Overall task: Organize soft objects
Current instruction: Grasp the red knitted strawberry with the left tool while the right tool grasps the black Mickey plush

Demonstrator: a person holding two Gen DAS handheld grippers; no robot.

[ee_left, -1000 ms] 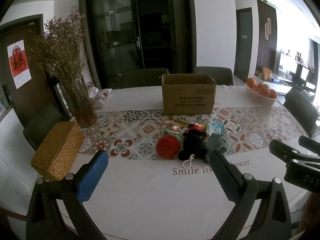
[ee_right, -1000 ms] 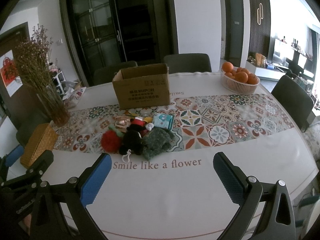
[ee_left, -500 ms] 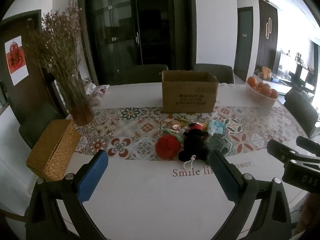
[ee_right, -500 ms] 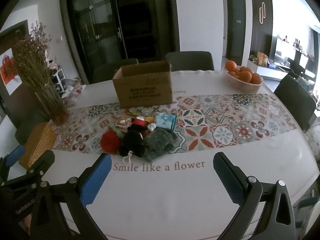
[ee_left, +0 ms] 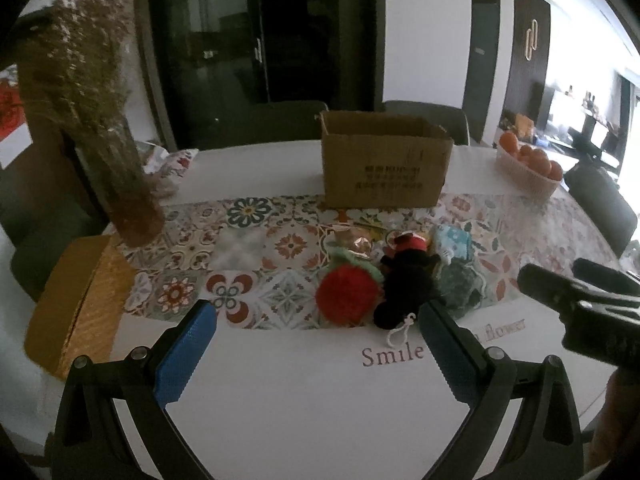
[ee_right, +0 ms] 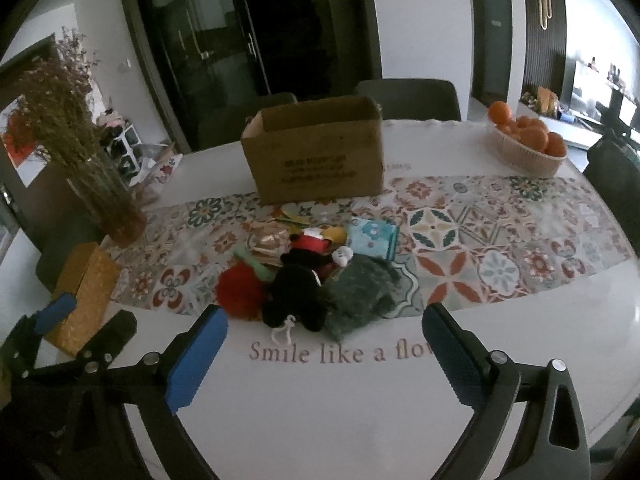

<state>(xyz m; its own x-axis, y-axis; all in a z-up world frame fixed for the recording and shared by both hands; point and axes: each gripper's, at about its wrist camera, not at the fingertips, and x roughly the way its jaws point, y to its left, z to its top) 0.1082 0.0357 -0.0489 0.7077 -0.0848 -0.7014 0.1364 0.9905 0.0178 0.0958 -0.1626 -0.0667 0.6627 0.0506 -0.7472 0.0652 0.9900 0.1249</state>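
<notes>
Blue-padded fingers (ee_right: pixel 198 356) of the right hand-held gripper (ee_right: pixel 320 354) frame the bottom of its view, spread wide with nothing between them, though the jaws have just been closing a little. The left hand-held gripper (ee_left: pixel 316 350) likewise stands wide apart and empty over the white surface (ee_left: pixel 304 408); in the right wrist view it shows at 8 o'clock.

Just past the fingertips the words "Smile like a flower" (ee_right: pixel 340 352) are printed on the surface. Beyond them, at 12 o'clock from the right hand-held gripper, lies the heap of soft things on the patterned runner (ee_right: pixel 480 240): a red pompom (ee_right: pixel 239 290) to the left, touching a black plush toy (ee_right: pixel 298 292) with a white loop, and a grey-green knitted piece (ee_right: pixel 360 292) against the toy's right side. Behind these rest a light blue pouch (ee_right: pixel 372 238) and some smaller bits too jumbled to tell apart.

Farther on, at 12 o'clock, an open cardboard box (ee_right: pixel 316 152) stands upright at the runner's far edge, near the heap but apart from it. A woven yellow box (ee_right: pixel 84 292) sits at 9 o'clock, with a glass vase of dried flowers (ee_right: pixel 100 184) behind it at 10 o'clock. A basket of oranges (ee_right: pixel 528 148) stands at 2 o'clock, well apart from the heap. Dark chairs (ee_right: pixel 408 98) line the far side.
</notes>
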